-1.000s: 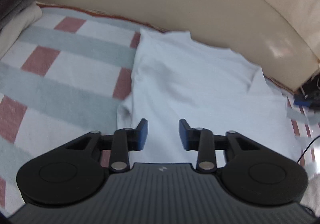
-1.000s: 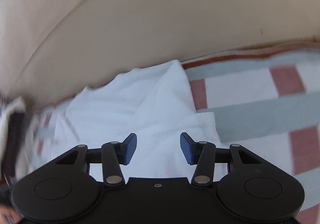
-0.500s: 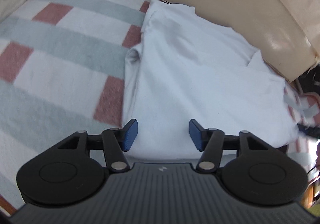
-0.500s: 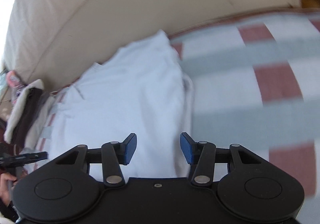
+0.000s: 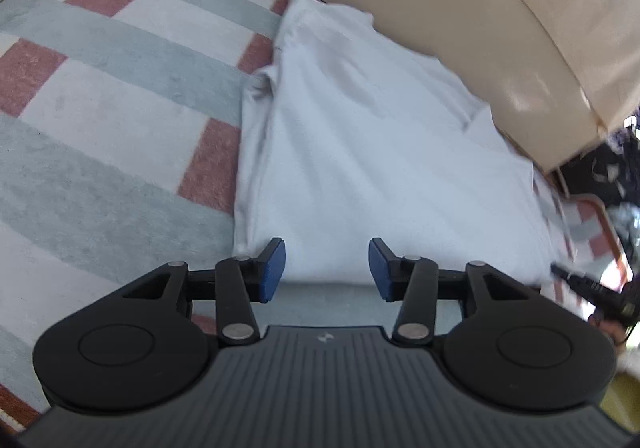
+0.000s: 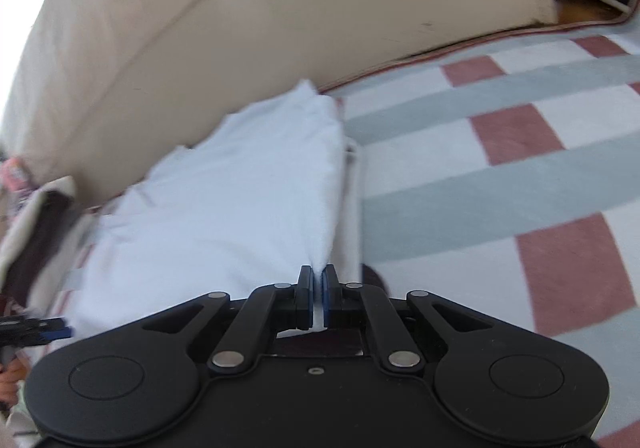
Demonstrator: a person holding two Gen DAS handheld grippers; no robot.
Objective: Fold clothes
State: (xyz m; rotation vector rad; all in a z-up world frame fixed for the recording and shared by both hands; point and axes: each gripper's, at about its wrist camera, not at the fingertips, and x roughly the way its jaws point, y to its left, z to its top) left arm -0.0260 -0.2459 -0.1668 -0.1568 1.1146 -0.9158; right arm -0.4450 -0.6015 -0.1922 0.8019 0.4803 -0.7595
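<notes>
A pale blue shirt (image 5: 372,152) lies spread on a checked blanket (image 5: 100,96) of grey-green, white and dull red squares, its far edge against a cream cushioned back (image 5: 460,8) that curves across the top of both views. In the left wrist view the shirt fills the middle and right of the frame, with a folded-under strip along its left edge and a sleeve corner turned up at the right.

The left claw (image 5: 327,268) sits at the lower middle of its frame over the shirt's near hem. Its jaws stand apart and are closing, blue pads on either side of the hem, not pressing the cloth.

In the right wrist view the shirt lies in the left and middle of the frame, the blanket to the right. The right claw (image 6: 318,296) at the lower middle is pinched tight on the shirt's near right corner, and the cloth rises in a small peak into the pads. The other claw's blue tip shows at the lower left edge, blurred, with part of a hand (image 6: 10,376) below it.
</notes>
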